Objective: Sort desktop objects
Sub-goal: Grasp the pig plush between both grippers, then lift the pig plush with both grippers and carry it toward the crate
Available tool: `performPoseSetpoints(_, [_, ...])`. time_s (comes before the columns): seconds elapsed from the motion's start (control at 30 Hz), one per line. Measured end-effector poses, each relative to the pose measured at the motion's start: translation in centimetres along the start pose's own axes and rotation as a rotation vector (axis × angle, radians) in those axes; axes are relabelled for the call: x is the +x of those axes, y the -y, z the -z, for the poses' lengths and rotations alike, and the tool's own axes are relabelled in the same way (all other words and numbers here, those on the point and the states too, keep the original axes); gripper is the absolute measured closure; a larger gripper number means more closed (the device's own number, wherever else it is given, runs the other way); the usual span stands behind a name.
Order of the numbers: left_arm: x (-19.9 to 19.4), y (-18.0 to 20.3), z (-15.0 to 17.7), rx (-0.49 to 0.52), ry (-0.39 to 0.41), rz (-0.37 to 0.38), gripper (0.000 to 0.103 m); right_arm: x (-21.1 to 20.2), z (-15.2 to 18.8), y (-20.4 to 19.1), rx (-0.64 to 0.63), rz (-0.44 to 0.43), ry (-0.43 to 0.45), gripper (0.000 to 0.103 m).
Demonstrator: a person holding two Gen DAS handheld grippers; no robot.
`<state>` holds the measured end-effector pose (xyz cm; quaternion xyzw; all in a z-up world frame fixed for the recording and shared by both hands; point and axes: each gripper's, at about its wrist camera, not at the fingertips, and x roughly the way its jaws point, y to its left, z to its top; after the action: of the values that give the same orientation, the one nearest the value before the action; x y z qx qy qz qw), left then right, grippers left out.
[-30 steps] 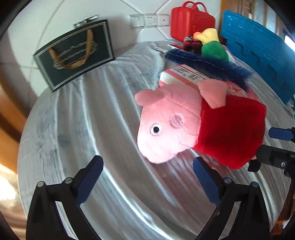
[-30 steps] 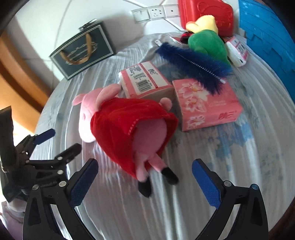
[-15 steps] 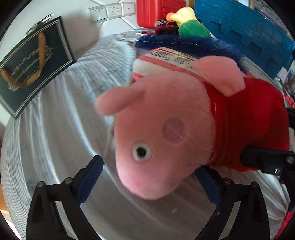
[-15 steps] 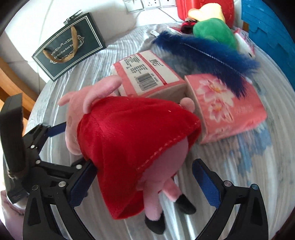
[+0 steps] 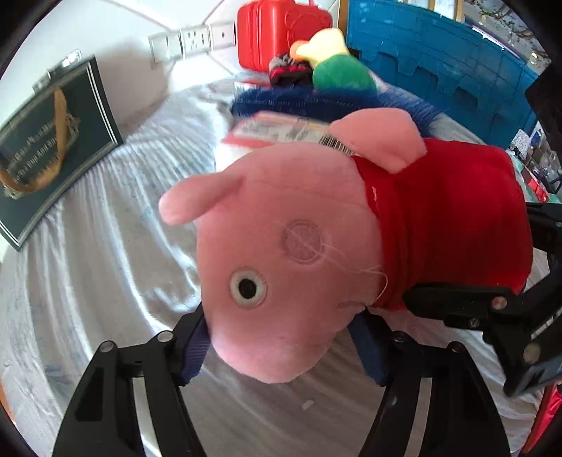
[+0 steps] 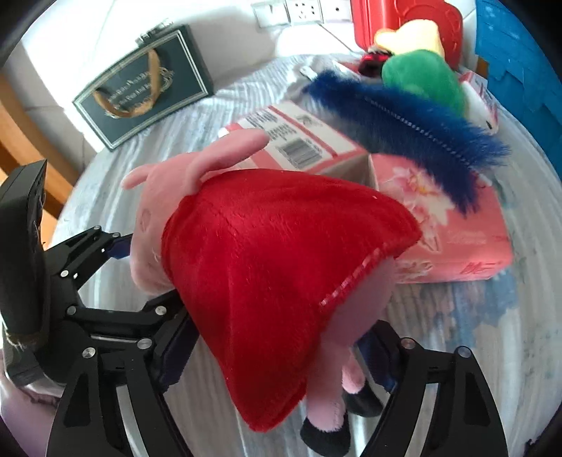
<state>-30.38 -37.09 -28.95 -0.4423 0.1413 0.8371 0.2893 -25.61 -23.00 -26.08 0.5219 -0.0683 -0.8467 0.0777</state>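
A pink pig plush [image 5: 291, 253] in a red dress [image 6: 281, 267] lies on the grey cloth-covered table [image 5: 105, 253]. My left gripper [image 5: 281, 351] is closed on its snout, the blue pads pressing both sides of the head. My right gripper [image 6: 277, 358] is closed around the dress and legs from the other end. The left gripper also shows in the right wrist view [image 6: 116, 281] at the plush's head. The right gripper's fingers [image 5: 491, 309] show at the right in the left wrist view.
Behind the plush lie two pink tissue boxes [image 6: 449, 225], a blue fluffy brush [image 6: 404, 119], a green and yellow plush [image 6: 421, 66] and a red case [image 5: 277, 28]. A dark gift bag [image 6: 144, 88] leans on the wall at the left. A blue crate [image 5: 439, 63] stands at the right.
Both grippers moved in onto the pig plush and closed on it, the left on its head, the right on its dress and legs.
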Motion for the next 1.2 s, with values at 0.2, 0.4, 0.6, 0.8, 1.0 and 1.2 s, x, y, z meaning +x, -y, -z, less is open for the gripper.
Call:
performPoseSetpoints(0.2, [-4.7, 1.6, -0.6, 0.020, 0.072, -0.024, 0.033, -4.7, 0.3, -0.3, -0.043, -0.017, 0.077, 0.021])
performPoseSetpoints(0.4, [-9.4, 3.8, -2.2, 0.041, 0.132, -0.047, 0.033, -9.8, 0.1, -0.3, -0.061, -0.026, 0.142, 0.021])
performPoseSetpoints(0.6, [-14.0, 7.3, -3.7, 0.048, 0.191, -0.079, 0.033, -15.9, 0.7, 0.8, -0.087, -0.035, 0.223, 0.021])
performPoseSetpoints(0.8, [-18.0, 13.4, -5.3, 0.061, 0.250, -0.127, 0.033, -22.1, 2.1, 3.7, -0.122, -0.050, 0.288, 0.021])
performPoseSetpoints(1.0, [-20.9, 21.3, -6.8, 0.032, 0.308, -0.175, 0.033, -28.1, 4.2, 8.6, -0.176, -0.068, 0.338, 0.021])
performPoseSetpoints(1.2, [-22.2, 29.3, -8.9, 0.015, 0.358, -0.191, 0.033, -33.4, 6.1, 14.7, -0.211, -0.063, 0.378, 0.021])
